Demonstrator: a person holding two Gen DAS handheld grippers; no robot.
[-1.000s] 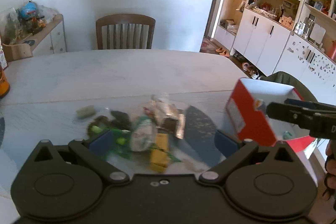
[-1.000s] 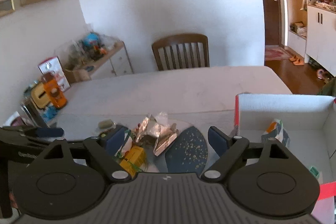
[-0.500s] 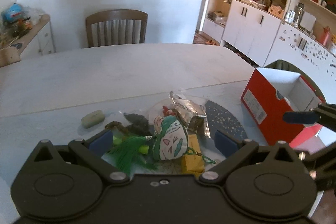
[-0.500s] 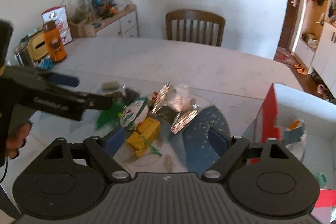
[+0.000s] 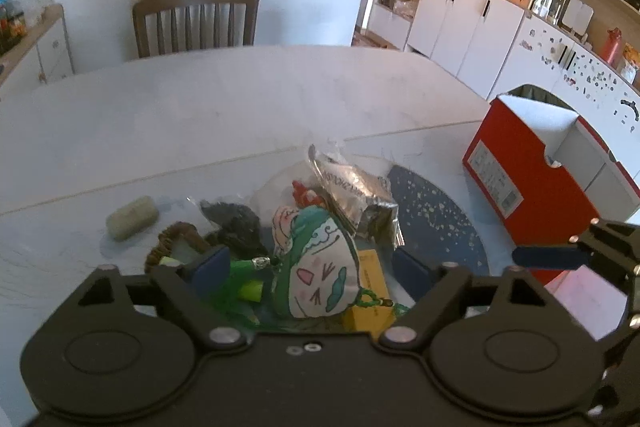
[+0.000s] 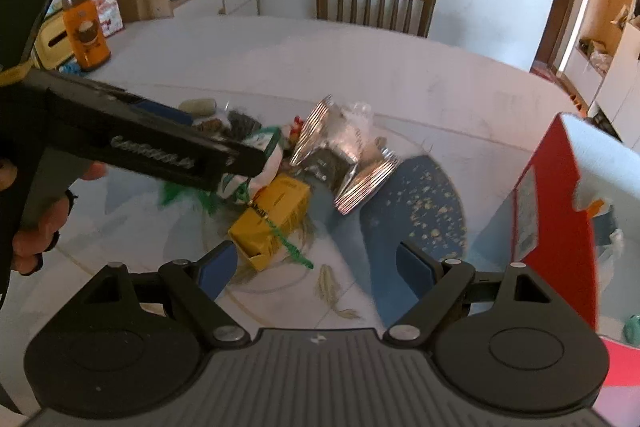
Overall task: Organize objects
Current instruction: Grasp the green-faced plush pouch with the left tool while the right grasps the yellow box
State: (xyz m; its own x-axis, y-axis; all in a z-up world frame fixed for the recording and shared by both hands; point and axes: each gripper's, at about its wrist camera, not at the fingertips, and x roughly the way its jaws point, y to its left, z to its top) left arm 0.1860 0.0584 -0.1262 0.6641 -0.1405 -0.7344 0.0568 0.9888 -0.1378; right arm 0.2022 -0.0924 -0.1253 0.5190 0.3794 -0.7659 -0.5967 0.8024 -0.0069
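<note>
A pile of small objects lies on the table: a green-and-white fabric pouch [image 5: 316,267] with a green tassel, a yellow box [image 6: 272,215], silver foil packets [image 6: 344,155], a black bundle [image 5: 236,223] and a beige block [image 5: 132,213]. My left gripper [image 5: 312,267] is open low over the pile, with the pouch between its fingers. My right gripper [image 6: 316,271] is open above the table, just in front of the yellow box, and holds nothing. An open red cardboard box [image 5: 540,179] stands to the right of the pile.
A blue speckled mat [image 6: 412,211] lies between the pile and the red box. An orange bottle [image 6: 86,35] stands at the table's far left. A wooden chair [image 5: 196,19] is at the far edge. A hand [image 6: 36,223] holds the left gripper's handle.
The left gripper has come closer over the pile, so the pouch now sits between its fingers. The right gripper has swung left from the red box toward the pile.
</note>
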